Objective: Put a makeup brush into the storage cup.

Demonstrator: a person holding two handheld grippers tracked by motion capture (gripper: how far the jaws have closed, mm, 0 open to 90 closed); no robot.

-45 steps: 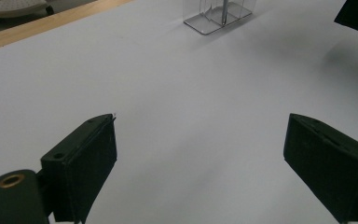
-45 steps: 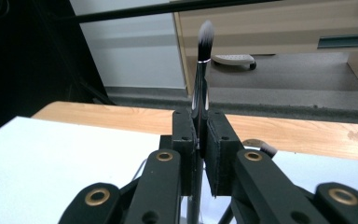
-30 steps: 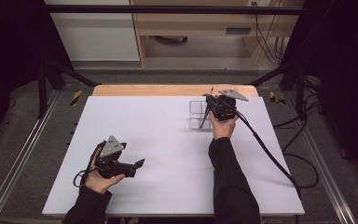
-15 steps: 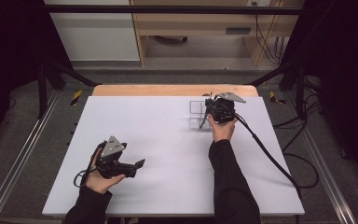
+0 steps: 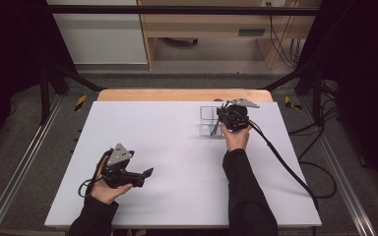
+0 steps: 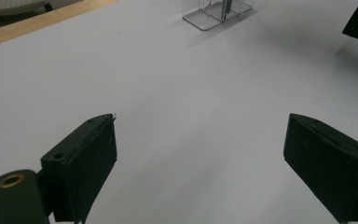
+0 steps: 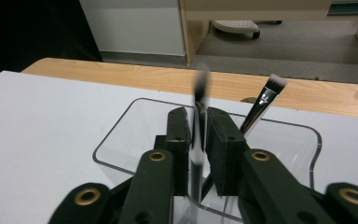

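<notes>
A clear plastic organiser (image 5: 207,114) stands on the white table (image 5: 177,147) at the back right. My right gripper (image 5: 218,126) points down into it. In the right gripper view a dark-handled brush (image 7: 199,93) stands upright between the pads, blurred as if sliding, over the organiser (image 7: 121,135). The right gripper (image 7: 197,140) has just been opening its jaws a little, and they look slack on the handle. A second brush (image 7: 265,100) leans in the organiser behind. My left gripper (image 5: 146,173) hovers wide open over bare table at the front left, nothing between its jaws (image 6: 200,126).
A wooden strip (image 5: 177,94) runs along the table's far edge. The right gripper's cable (image 5: 285,167) trails off the right side. Metal frame rails flank the table; cabinets stand beyond. The organiser (image 6: 214,16) lies far ahead in the left gripper view.
</notes>
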